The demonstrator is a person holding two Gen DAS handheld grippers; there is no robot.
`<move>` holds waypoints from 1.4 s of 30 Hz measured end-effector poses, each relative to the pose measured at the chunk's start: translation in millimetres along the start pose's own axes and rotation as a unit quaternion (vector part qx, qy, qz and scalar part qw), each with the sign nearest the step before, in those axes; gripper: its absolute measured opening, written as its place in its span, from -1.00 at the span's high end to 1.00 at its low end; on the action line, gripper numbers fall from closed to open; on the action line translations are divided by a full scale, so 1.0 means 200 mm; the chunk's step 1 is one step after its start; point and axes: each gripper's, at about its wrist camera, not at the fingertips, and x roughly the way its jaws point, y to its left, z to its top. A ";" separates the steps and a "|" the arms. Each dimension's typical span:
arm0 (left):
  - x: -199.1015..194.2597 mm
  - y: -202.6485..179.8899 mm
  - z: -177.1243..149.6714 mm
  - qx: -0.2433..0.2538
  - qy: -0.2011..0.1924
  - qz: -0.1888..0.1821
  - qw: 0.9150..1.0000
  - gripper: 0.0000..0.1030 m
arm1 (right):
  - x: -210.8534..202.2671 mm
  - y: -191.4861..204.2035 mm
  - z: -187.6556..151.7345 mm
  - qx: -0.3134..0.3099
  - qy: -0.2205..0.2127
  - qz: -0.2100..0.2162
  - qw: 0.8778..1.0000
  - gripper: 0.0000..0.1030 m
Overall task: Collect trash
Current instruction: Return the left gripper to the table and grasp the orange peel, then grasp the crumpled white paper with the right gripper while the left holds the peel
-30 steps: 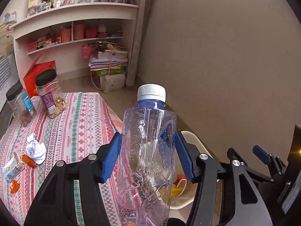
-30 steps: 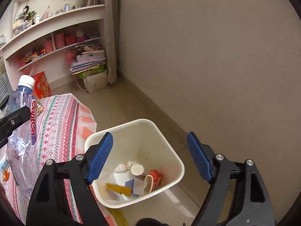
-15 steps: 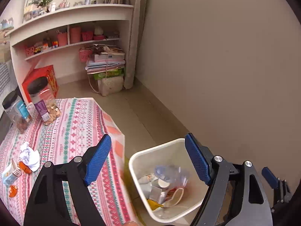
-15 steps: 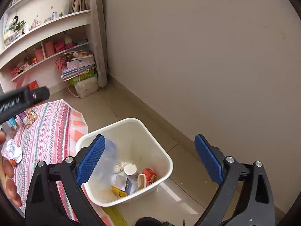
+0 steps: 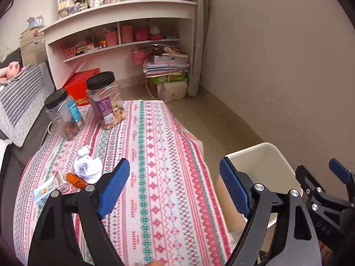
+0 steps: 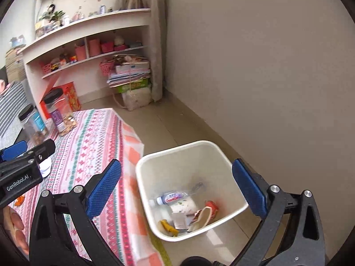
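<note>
The white trash bin point(image 6: 142, 168) stands on the floor beside the table and holds the clear plastic bottle point(image 6: 172, 198) and other trash; its rim also shows in the left wrist view point(image 5: 261, 149). My left gripper point(image 5: 175, 188) is open and empty over the patterned tablecloth point(image 5: 155, 155). A crumpled white tissue point(image 5: 86, 166), an orange scrap point(image 5: 76, 180) and a small carton point(image 5: 50, 188) lie on the cloth to its left. My right gripper point(image 6: 177, 190) is open and empty above the bin.
Two black-lidded jars point(image 5: 104, 102) point(image 5: 62, 115) stand at the table's far end. A red box point(image 5: 77, 86), shelves point(image 5: 124, 42) and stacked books point(image 5: 168, 64) lie beyond. A beige wall point(image 6: 266, 66) runs along the right. A striped cushion point(image 5: 20, 97) is at left.
My left gripper opened and dropped the bottle, which now lies in the bin. The left gripper then swung left over the table. The right gripper stayed open above the bin.
</note>
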 end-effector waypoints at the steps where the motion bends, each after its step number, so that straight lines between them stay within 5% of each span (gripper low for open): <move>1: 0.00 0.04 -0.02 -0.001 0.004 0.006 1.000 -0.57 | 0.00 0.04 0.00 -0.005 0.002 0.006 1.000 -0.86; 11: 0.05 0.49 -0.24 0.003 0.066 0.088 0.994 -0.58 | 0.00 0.46 -0.02 -0.070 0.019 0.074 0.995 -0.86; 21: 0.20 1.05 -0.49 -0.035 0.161 0.169 0.972 -0.58 | 0.02 0.81 -0.12 -0.144 0.046 0.115 0.982 -0.86; 29: 0.44 1.36 -0.64 -0.101 0.220 0.164 0.956 -0.52 | 0.13 0.88 -0.22 -0.166 0.095 0.119 0.974 -0.86; 32: 0.46 1.37 -0.65 -0.107 0.211 0.156 0.959 -0.34 | 0.17 0.91 -0.22 -0.155 0.113 0.131 0.973 -0.86; 34: 0.48 1.34 -0.63 -0.100 0.209 0.143 0.962 0.08 | 0.18 0.94 -0.22 -0.154 0.117 0.138 0.971 -0.86; 36: 0.48 1.32 -0.62 -0.090 0.209 0.137 0.964 0.18 | 0.19 0.98 -0.22 -0.155 0.117 0.147 0.970 -0.86; 37: 0.48 1.30 -0.61 -0.088 0.208 0.129 0.966 0.45 | 0.19 1.00 -0.22 -0.153 0.117 0.156 0.969 -0.86; 42: 0.34 1.27 -0.57 -0.101 0.208 0.105 0.967 0.57 | 0.24 1.11 -0.18 -0.140 0.106 0.211 0.962 -0.86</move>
